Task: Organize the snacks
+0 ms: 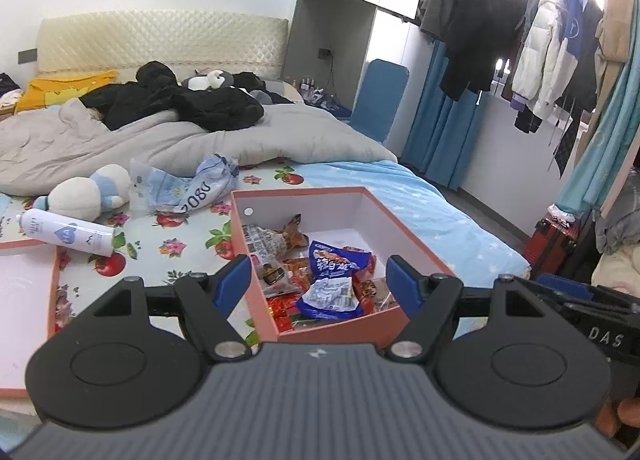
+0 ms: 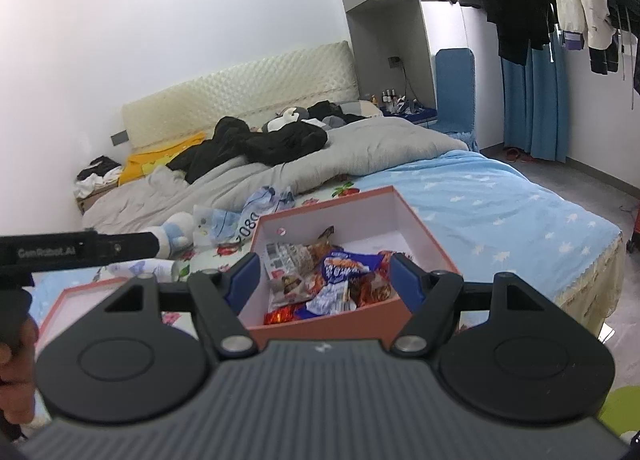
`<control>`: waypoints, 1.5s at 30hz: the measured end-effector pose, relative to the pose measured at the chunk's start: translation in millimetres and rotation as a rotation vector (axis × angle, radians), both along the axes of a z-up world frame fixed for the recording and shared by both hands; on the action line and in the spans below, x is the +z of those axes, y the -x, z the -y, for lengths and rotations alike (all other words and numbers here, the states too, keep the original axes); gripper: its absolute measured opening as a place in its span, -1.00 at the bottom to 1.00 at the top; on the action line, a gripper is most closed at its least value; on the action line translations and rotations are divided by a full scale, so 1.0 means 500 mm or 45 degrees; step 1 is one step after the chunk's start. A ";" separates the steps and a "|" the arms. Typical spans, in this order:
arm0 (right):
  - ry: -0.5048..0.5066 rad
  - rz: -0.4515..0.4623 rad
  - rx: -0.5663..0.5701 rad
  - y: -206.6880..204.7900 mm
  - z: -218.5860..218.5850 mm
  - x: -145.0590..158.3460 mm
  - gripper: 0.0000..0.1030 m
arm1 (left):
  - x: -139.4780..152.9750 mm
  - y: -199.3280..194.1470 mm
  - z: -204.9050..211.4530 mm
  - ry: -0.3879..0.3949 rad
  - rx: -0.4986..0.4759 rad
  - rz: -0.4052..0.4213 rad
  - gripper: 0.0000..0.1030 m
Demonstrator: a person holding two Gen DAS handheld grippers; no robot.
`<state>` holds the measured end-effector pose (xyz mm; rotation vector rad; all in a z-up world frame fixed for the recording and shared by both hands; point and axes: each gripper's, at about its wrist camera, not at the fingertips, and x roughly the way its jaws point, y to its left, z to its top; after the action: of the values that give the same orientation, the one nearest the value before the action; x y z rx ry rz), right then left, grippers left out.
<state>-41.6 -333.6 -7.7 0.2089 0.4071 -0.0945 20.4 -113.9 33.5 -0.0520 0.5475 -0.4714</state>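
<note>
A salmon-pink box (image 1: 298, 192) with white inner walls sits on the bed and holds a heap of snack packets. A blue packet (image 1: 333, 283) lies on top, with red wrappers and a grey-printed packet (image 1: 262, 240) around it. My left gripper (image 1: 319, 280) hovers open just short of the box's near side, nothing between its blue fingers. In the right wrist view the same box (image 2: 362, 219) and blue packet (image 2: 347, 264) appear beyond my right gripper (image 2: 324, 276), which is open and holds nothing. The left gripper's black body (image 2: 76, 248) shows at the left edge.
The box's pink lid (image 1: 24, 300) lies to the left on the flowered sheet. Beside it are a white spray can (image 1: 68, 234), a plush toy (image 1: 86, 195) and a crumpled plastic bag (image 1: 188, 183). A grey duvet (image 1: 160, 139) and black clothes lie behind. Hanging clothes (image 1: 520, 39) fill the right.
</note>
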 end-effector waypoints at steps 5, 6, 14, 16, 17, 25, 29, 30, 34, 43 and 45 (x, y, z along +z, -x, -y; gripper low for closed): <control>0.023 0.006 0.012 0.007 -0.006 -0.010 0.42 | -0.011 0.016 -0.012 0.003 0.024 -0.007 0.52; 0.020 0.000 0.019 0.006 -0.006 -0.015 0.42 | -0.014 0.016 -0.015 0.003 0.032 -0.010 0.52; 0.014 -0.047 0.022 -0.012 -0.008 -0.050 0.42 | -0.050 -0.002 -0.014 -0.014 0.023 -0.053 0.52; 0.012 -0.056 0.024 -0.018 -0.007 -0.055 0.42 | -0.055 -0.005 -0.012 -0.023 0.030 -0.045 0.52; 0.016 -0.056 0.027 -0.021 -0.008 -0.057 0.42 | -0.057 -0.009 -0.013 -0.024 0.033 -0.043 0.52; 0.037 -0.071 0.026 -0.037 -0.007 -0.065 0.42 | -0.081 -0.032 -0.013 -0.010 0.045 -0.071 0.52; 0.039 -0.078 0.049 -0.039 -0.012 -0.065 0.42 | -0.086 -0.035 -0.011 -0.014 0.040 -0.076 0.52; 0.040 -0.076 0.047 -0.039 -0.013 -0.066 0.42 | -0.088 -0.036 -0.011 -0.015 0.037 -0.076 0.52; 0.030 -0.081 0.043 -0.038 -0.008 -0.070 0.42 | -0.098 -0.043 -0.012 -0.026 0.045 -0.076 0.52; 0.052 -0.069 0.025 -0.043 -0.003 -0.072 0.42 | -0.109 -0.049 -0.015 -0.024 0.049 -0.062 0.52; 0.070 -0.075 0.019 -0.046 -0.007 -0.078 0.42 | -0.116 -0.053 -0.017 -0.030 0.049 -0.062 0.52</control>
<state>-18.4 -330.3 -46.7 0.1492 0.4641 -0.0971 47.0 -105.6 -24.4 -0.0510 0.5986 -0.4271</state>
